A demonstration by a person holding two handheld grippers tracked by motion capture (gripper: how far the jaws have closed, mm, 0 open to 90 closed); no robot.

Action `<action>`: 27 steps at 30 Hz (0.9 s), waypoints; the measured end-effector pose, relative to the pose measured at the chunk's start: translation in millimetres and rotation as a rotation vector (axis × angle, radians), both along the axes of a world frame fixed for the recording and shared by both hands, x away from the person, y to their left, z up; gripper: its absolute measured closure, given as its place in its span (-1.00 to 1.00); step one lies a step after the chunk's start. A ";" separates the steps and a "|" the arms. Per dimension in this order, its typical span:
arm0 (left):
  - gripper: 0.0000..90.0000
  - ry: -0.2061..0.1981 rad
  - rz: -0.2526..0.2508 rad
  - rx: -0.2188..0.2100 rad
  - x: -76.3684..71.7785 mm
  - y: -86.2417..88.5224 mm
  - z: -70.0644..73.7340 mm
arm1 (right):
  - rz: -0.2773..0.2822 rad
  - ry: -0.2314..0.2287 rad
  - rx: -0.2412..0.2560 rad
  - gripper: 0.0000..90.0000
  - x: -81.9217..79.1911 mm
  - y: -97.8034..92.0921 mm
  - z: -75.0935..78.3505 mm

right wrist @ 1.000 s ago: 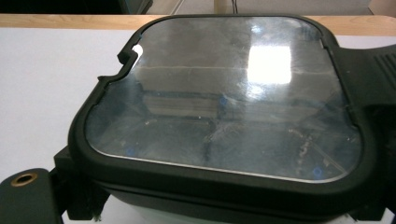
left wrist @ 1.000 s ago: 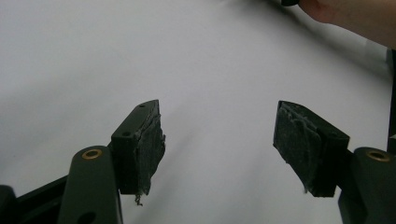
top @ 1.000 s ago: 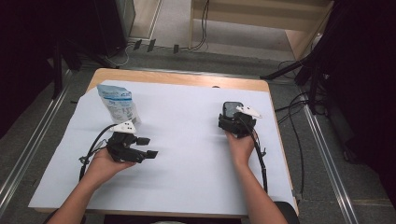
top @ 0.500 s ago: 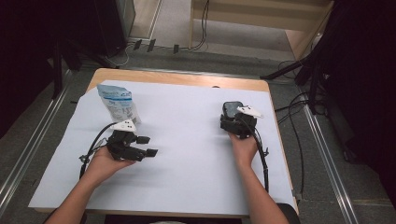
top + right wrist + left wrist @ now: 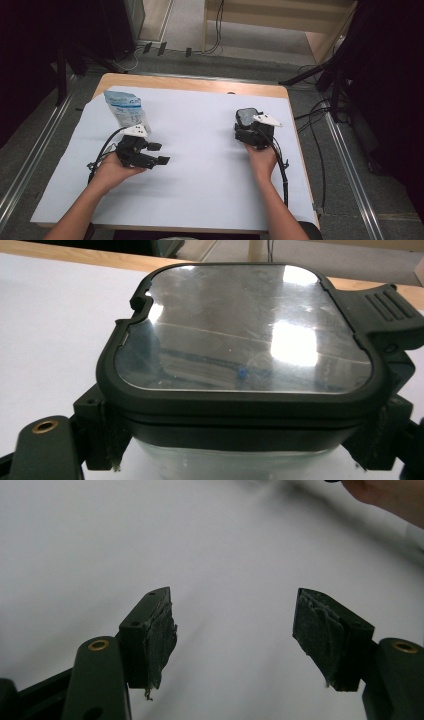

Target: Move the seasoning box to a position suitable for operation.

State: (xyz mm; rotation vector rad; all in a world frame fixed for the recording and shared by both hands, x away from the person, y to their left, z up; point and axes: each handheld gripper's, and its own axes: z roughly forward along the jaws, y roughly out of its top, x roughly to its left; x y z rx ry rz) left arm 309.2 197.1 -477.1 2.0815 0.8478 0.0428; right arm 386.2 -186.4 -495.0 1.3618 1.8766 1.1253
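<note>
White sheet [image 5: 200,165] over table: matt, smooth, paper-like. Table edge [image 5: 200,84] at 12 o'clock: pale wood, bare. Container [image 5: 240,375] lid: black matt plastic rim, glossy clear panel with glare; body below looks clear glass or plastic. Left gripper [image 5: 235,635] pads [image 5: 161,645]: black, rough, torn, rubbery; arms matt dark plastic, brass-look rivets. Pouch [image 5: 124,109] at 10 o'clock: shiny printed plastic film.

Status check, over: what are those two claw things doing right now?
Left gripper open, empty over white sheet. Right gripper clamped on lidded container. Blue pouch standing beyond left gripper, untouched. Nothing blocking.
</note>
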 end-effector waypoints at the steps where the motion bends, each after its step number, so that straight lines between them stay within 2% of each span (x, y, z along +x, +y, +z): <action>1: -0.27 -0.002 0.004 -0.004 1.4 0.1 0.0 | 0.002 0.001 0.009 -0.65 -1.1 1.1 1.4; 3: -0.27 0.008 0.008 -0.015 3.2 0.9 -1.2 | 0.021 0.001 0.026 -0.65 -3.8 3.1 4.7; 6: -0.27 0.008 0.010 -0.006 3.3 1.4 -1.9 | 0.046 -0.004 0.033 -0.65 -6.9 7.1 7.7; 10: -0.26 0.003 0.015 -0.007 3.7 3.7 -0.9 | 0.108 -0.001 0.037 -0.65 -14.4 17.6 12.3; 15: -0.26 0.004 0.014 -0.007 3.4 5.5 -0.2 | 0.155 0.008 0.034 -0.65 -20.0 25.7 14.9; 16: -0.26 0.000 0.020 0.000 2.2 6.0 0.5 | 0.180 0.002 0.033 -0.65 -22.8 30.2 16.6; 23: -0.25 -0.003 0.028 0.008 -1.7 7.8 0.6 | 0.256 -0.006 0.024 -0.65 -30.6 46.3 20.8; 27: -0.25 -0.004 0.039 -0.006 -4.1 11.1 0.0 | 0.299 -0.001 0.031 -0.65 -35.8 60.1 20.6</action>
